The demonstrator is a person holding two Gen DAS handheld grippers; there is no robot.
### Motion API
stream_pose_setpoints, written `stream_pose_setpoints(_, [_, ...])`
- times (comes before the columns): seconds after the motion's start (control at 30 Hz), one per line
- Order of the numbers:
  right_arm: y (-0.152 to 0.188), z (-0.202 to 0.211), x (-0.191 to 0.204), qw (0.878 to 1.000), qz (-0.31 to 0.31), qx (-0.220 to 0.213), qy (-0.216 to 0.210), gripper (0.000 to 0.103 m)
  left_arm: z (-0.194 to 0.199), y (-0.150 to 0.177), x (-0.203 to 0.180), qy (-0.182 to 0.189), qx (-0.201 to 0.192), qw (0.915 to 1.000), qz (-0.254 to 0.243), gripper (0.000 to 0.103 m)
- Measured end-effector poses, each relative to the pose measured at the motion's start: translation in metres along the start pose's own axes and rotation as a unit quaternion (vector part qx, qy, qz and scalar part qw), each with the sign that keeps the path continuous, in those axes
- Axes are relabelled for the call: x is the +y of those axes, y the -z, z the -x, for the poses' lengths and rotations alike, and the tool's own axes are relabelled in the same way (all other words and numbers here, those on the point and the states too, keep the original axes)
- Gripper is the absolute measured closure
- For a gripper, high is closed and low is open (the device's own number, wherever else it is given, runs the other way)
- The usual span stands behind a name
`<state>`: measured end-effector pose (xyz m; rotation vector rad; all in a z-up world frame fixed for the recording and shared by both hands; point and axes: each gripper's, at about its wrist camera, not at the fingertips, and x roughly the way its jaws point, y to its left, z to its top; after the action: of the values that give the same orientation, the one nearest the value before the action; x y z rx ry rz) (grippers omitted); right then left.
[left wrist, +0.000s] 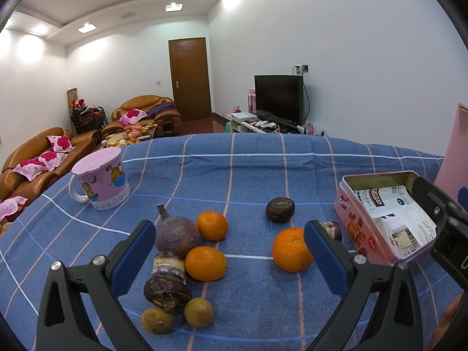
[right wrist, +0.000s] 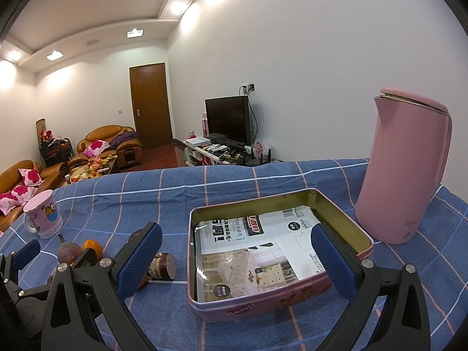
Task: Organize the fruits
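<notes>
Left wrist view: low over the blue checked tablecloth [left wrist: 248,175], close above scattered fruit, facing the far door.
Right wrist view: low and close over the open pink tin [right wrist: 263,304], facing the same way.
Shared: tin [left wrist: 351,225], pink mug [left wrist: 101,182], television.

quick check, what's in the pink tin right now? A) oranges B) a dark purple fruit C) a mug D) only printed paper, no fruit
D: the right wrist view looks straight into the open pink tin and shows only the printed paper lining its bottom; the oranges and the other fruit lie out on the blue cloth.
</notes>
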<state>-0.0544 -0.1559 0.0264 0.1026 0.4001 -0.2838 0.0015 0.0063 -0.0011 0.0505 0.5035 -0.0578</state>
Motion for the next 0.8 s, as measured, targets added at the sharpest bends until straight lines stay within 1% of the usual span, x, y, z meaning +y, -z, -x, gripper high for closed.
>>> stream_pose_setpoints(0.17, [0.001,0.0,0.002,1.0,0.003,0.0,-0.001,0.001,0.0,0.0,0.002,0.0,0.002,1.0,0.001,0.0])
stream_pose_setpoints(0.3, [0.001,-0.002,0.001,1.0,0.005,0.002,-0.002,0.001,-0.002,0.002,0.009,0.009,0.008,0.9999,0.005,0.0])
stream_pose_setpoints(0.47, [0.001,-0.002,0.005,1.0,0.013,0.003,-0.013,0.001,0.0,0.008,0.022,0.006,0.033,0.9994,-0.006,0.0])
stream_pose_setpoints(0.5, [0.001,-0.003,0.006,1.0,0.016,0.004,-0.016,0.001,0.002,0.011,0.028,-0.001,0.041,0.9991,-0.008,0.0])
stream_pose_setpoints(0.57, [0.002,-0.004,0.01,0.999,0.023,0.009,-0.027,0.001,0.009,0.016,0.04,-0.012,0.05,0.9987,-0.005,0.0])
stream_pose_setpoints(0.63, [0.003,-0.005,0.014,0.999,0.031,0.016,-0.041,0.001,0.015,0.024,0.053,-0.015,0.058,0.9982,-0.003,0.0])
stream_pose_setpoints(0.7, [0.005,-0.007,0.019,0.997,0.038,0.027,-0.064,0.002,0.021,0.033,0.067,-0.024,0.069,0.9973,-0.007,0.0])
stream_pose_setpoints(0.8, [0.009,-0.01,0.031,0.993,0.054,0.046,-0.097,0.01,0.025,0.041,0.084,-0.024,0.088,0.9957,-0.016,0.0])
